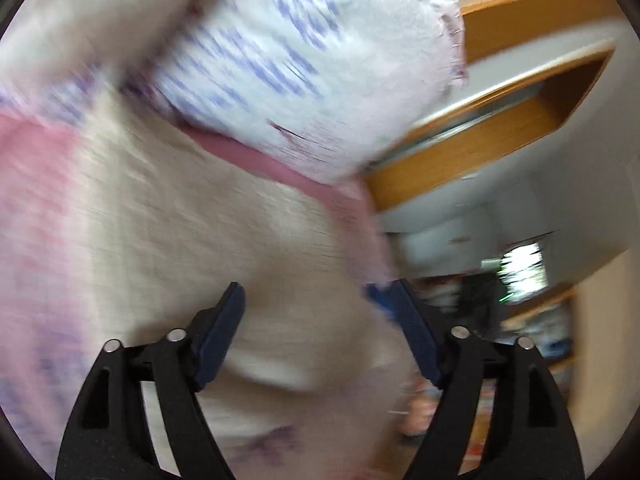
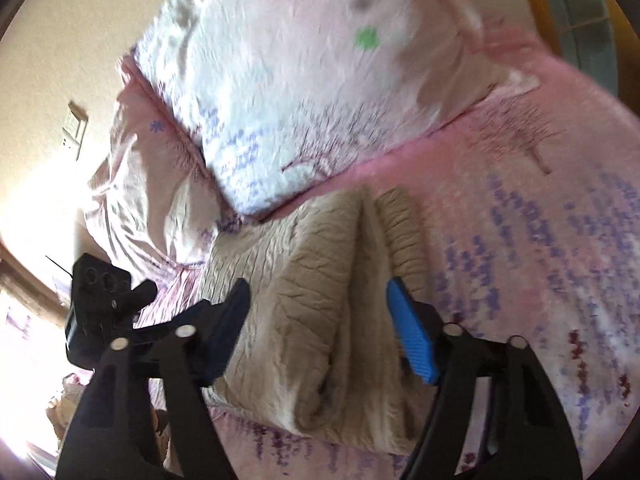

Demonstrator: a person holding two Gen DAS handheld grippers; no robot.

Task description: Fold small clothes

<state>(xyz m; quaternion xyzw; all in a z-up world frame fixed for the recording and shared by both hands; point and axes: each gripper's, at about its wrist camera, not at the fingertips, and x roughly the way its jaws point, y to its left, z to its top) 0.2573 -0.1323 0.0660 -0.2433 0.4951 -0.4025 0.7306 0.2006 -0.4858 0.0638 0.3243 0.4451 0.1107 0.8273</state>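
A beige crinkled garment (image 2: 320, 312) lies folded into a thick bundle on the pink patterned bed sheet (image 2: 540, 240). My right gripper (image 2: 318, 296) is open, its fingers spread on either side of the bundle and close above it. In the blurred left wrist view the same beige cloth (image 1: 200, 220) fills the lower left. My left gripper (image 1: 320, 304) is open and empty just above it. The left gripper's black body (image 2: 100, 304) shows at the left in the right wrist view.
A white and pink pillow (image 2: 304, 92) with purple print lies beyond the garment; it also shows in the left wrist view (image 1: 312, 64). A wooden bed frame or shelf (image 1: 500, 132) is at the right. A room with cluttered shelves (image 1: 520, 300) lies past the bed edge.
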